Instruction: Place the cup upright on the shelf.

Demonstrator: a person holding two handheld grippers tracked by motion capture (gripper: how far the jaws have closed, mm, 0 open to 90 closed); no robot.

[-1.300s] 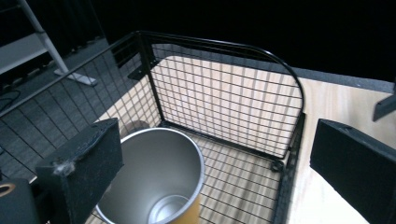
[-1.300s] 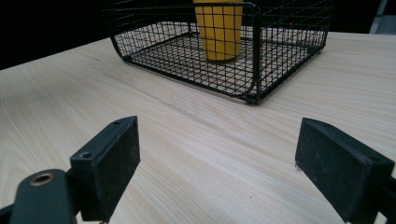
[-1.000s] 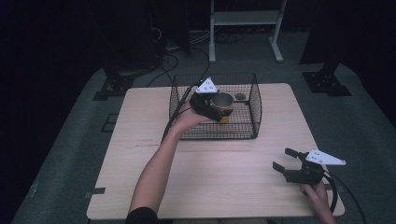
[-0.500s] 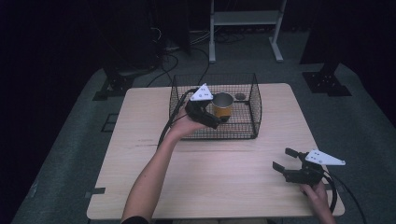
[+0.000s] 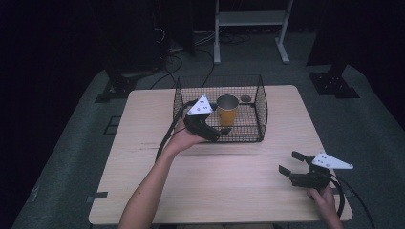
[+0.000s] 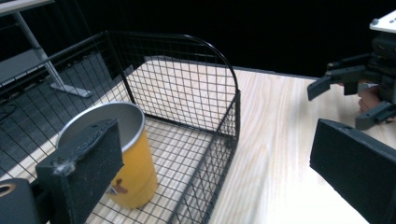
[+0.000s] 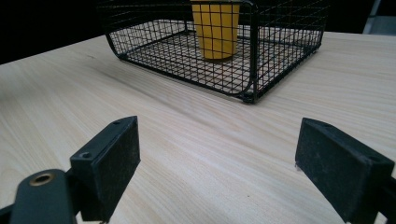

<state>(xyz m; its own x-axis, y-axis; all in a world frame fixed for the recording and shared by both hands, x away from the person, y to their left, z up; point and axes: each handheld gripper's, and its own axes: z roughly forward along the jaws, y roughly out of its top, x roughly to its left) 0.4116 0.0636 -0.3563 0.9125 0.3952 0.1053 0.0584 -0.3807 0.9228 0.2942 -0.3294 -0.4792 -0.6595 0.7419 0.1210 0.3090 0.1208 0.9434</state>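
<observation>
- The yellow cup [image 5: 228, 109] stands upright inside the black wire basket [image 5: 260, 102], close to the middle of the basket floor; its rim and its inside are grey metal.
- The basket sits on the tabletop [image 5: 143, 119] at the far edge, about midway between the far left corner and the far right corner.
- A small dark round thing [image 5: 245, 98] lies in the basket near its far wall, to the right of the cup; I cannot tell what it is.
- The left gripper [image 5: 217, 133] is at the near left part of the basket, in the person's left hand [image 5: 184, 139]. Its jaws are wide open and hold nothing.
- In the left gripper view, one jaw is in front of the cup, near its rim; whether they touch I cannot tell. The other jaw is outside the basket, over the bare wood. The near wall of the basket runs between the two jaws.
- The right gripper [image 5: 292, 163] is near the near right corner of the tabletop, well apart from the basket, in the person's right hand [image 5: 325, 198]. Its jaws are also wide open and empty.
- In the right gripper view, the jaws point over the bare wood toward the basket, and the cup shows through the wire.
</observation>
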